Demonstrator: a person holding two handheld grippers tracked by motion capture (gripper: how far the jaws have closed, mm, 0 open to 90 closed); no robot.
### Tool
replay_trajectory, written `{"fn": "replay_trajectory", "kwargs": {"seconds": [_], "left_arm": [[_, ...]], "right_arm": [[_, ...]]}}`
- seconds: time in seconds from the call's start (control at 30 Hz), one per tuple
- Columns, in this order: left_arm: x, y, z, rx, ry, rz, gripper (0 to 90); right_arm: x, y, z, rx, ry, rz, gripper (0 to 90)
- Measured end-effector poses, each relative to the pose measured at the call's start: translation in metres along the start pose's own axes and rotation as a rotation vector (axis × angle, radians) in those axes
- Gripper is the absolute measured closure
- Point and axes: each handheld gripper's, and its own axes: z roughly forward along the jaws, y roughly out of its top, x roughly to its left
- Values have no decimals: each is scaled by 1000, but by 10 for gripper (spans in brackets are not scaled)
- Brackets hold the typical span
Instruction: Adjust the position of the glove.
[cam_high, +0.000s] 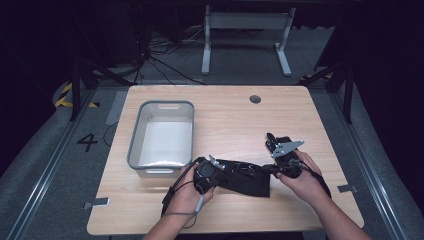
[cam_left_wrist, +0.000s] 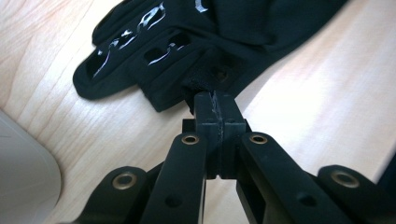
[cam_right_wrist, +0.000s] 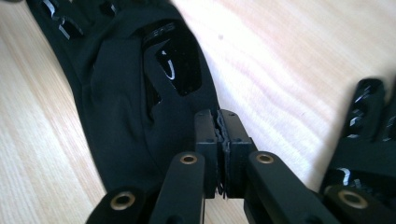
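A black glove (cam_high: 245, 177) with glossy markings lies stretched across the front of the wooden table between my two grippers. My left gripper (cam_high: 219, 170) is at its left end. In the left gripper view the jaws (cam_left_wrist: 215, 99) are shut on a fold of the glove (cam_left_wrist: 154, 46) near its fingers. My right gripper (cam_high: 274, 170) is at the glove's right end. The right gripper view shows those jaws (cam_right_wrist: 220, 117) shut on the edge of the glove (cam_right_wrist: 126, 107) near the cuff. A second black glove (cam_right_wrist: 369, 121) lies just beyond the right gripper (cam_high: 272, 141).
A grey plastic bin (cam_high: 135, 135) with a white inside stands on the left half of the table, close behind my left hand; its rounded corner (cam_left_wrist: 23, 172) is near the left jaws. A round cable hole (cam_high: 255, 99) sits at the far edge.
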Motion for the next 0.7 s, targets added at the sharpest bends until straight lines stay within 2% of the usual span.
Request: {"fn": "replay_trajectory", "kwargs": {"seconds": [0.13,0.23,0.33,0.4,0.43,0.53,0.6,0.7], "left_arm": [[-8,2,-5,13,-11,18,900],[-21,4,-10,24,-33,45,900],[-30,6,-11,39,-60,80,900],[-32,7,-10,43,-65,86,900],[-36,8,-8,58,-84,97,900],[-39,10,-6,68,-96,108,900],[-44,12,-1,80,-133,120,900],[-48,13,4,103,-158,135,900]], "right_arm": [[2,2,-9,-31,-12,-17,878],[2,2,-21,-46,-15,-17,878],[1,1,-26,-21,-6,-8,878],[0,-2,-29,0,5,3,878],[0,-4,-30,16,7,3,878],[-3,-7,-31,31,14,13,877],[-9,-12,-31,49,18,35,877],[-11,-15,-28,82,37,47,876]]}}
